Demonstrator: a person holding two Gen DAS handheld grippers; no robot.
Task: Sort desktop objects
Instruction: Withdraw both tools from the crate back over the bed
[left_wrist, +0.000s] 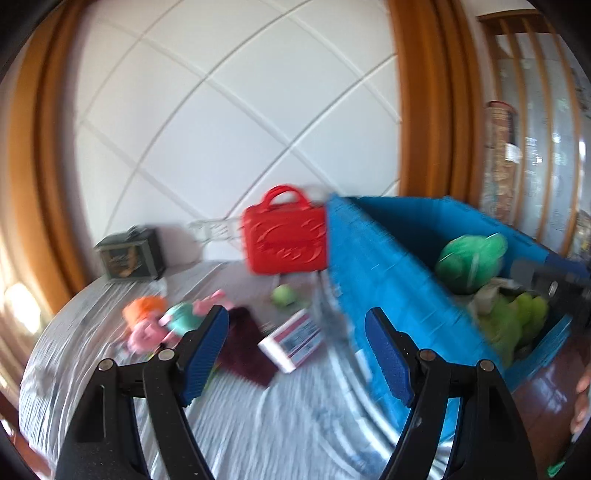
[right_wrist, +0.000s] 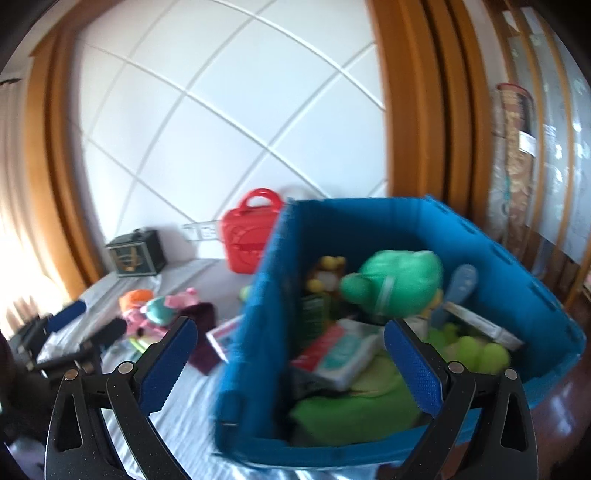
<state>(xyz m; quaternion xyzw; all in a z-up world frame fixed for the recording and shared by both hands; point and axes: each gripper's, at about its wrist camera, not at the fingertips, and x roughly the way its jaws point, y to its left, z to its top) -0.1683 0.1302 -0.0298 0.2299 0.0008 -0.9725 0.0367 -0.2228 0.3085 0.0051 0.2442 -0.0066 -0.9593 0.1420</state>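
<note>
Left wrist view shows my left claw (left_wrist: 295, 350) wide and empty above the worktop (left_wrist: 258, 424), facing the white box (left_wrist: 291, 339) and maroon cloth (left_wrist: 245, 350) beside the blue bin (left_wrist: 373, 266). My right claw (right_wrist: 290, 363), also wide and empty, hovers over the bin's near wall. I judge I'm between picks; next, I'd lower onto the box.
</note>
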